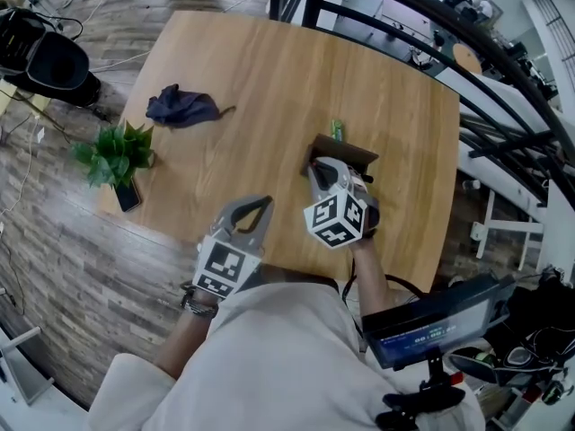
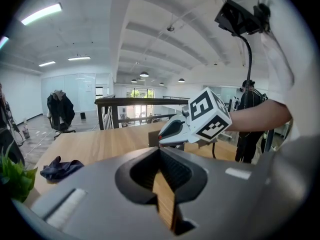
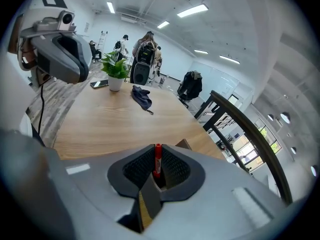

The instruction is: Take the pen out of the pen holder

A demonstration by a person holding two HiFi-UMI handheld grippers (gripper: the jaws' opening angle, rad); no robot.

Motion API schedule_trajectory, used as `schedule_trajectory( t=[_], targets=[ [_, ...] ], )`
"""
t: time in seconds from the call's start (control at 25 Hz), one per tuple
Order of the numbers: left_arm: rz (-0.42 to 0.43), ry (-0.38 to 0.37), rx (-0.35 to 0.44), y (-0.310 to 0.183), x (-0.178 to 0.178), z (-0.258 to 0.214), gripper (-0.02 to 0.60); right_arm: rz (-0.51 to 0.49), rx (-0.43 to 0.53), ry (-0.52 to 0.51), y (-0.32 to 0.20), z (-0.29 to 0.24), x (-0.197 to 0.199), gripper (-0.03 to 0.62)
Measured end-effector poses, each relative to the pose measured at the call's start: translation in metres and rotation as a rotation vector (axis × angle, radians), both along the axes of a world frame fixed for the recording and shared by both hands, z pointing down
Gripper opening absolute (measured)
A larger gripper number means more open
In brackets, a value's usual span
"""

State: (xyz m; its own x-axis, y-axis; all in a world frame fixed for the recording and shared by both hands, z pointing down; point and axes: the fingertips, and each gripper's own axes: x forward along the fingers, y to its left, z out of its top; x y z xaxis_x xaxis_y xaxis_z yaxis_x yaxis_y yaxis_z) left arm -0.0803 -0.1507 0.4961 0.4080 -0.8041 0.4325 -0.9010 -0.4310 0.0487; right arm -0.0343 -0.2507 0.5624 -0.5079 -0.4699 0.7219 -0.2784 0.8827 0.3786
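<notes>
Pen (image 3: pixel 157 159) clamped in right hand-held gripper (image 1: pixel 319 167), at pen holder (image 1: pixel 350 155); left hand-held gripper (image 2: pixel 160 151) clenched.

The bench (image 1: pixel 269 70) is pale honey wood with a fine straight grain. On its far left lies a dark navy cloth (image 1: pixel 182 106). Nearer, at the left edge, a bright green plant (image 1: pixel 117 151) stands in a white pot (image 3: pixel 115 83) with a black phone (image 1: pixel 127 196) beside it. The pen holder (image 1: pixel 346 154) on the right is dark brown, and a small green item (image 1: pixel 337 130) shows at its far rim. The pen (image 3: pixel 157 159) in the right claw (image 3: pixel 155 170) is red. The right claw and the left claw (image 2: pixel 162 171) are light grey with black ribbed pads, and their cubes are white with black square markers. The floor (image 1: pixel 72 268) is grey-brown planks. The person's shirt (image 1: pixel 296 357) is off-white.
</notes>
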Motion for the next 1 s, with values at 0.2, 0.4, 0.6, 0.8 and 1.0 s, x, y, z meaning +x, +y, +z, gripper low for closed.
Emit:
schedule_trajectory(
  t=[0.2, 0.4, 0.6, 0.8, 1.0],
  targets=[
    [0.019, -0.001, 0.016, 0.001, 0.002, -0.003, 0.000, 0.028, -0.007, -0.041, 0.002, -0.011, 0.002, 0.041],
    [0.042, -0.002, 0.032, 0.002, 0.007, -0.009, 0.000, 0.067, -0.015, -0.101, 0.003, -0.028, 0.007, 0.041],
    [0.072, -0.002, 0.055, 0.003, 0.011, -0.015, 0.000, 0.102, -0.002, -0.136, 0.008, -0.041, 0.013, 0.041],
    [0.094, -0.002, 0.075, 0.004, 0.017, -0.022, 0.000, 0.128, 0.012, -0.159, 0.013, -0.052, 0.019, 0.041],
    [0.104, 0.004, 0.100, 0.001, 0.021, -0.031, 0.000, 0.155, 0.027, -0.179, 0.016, -0.062, 0.027, 0.041]
  ],
)
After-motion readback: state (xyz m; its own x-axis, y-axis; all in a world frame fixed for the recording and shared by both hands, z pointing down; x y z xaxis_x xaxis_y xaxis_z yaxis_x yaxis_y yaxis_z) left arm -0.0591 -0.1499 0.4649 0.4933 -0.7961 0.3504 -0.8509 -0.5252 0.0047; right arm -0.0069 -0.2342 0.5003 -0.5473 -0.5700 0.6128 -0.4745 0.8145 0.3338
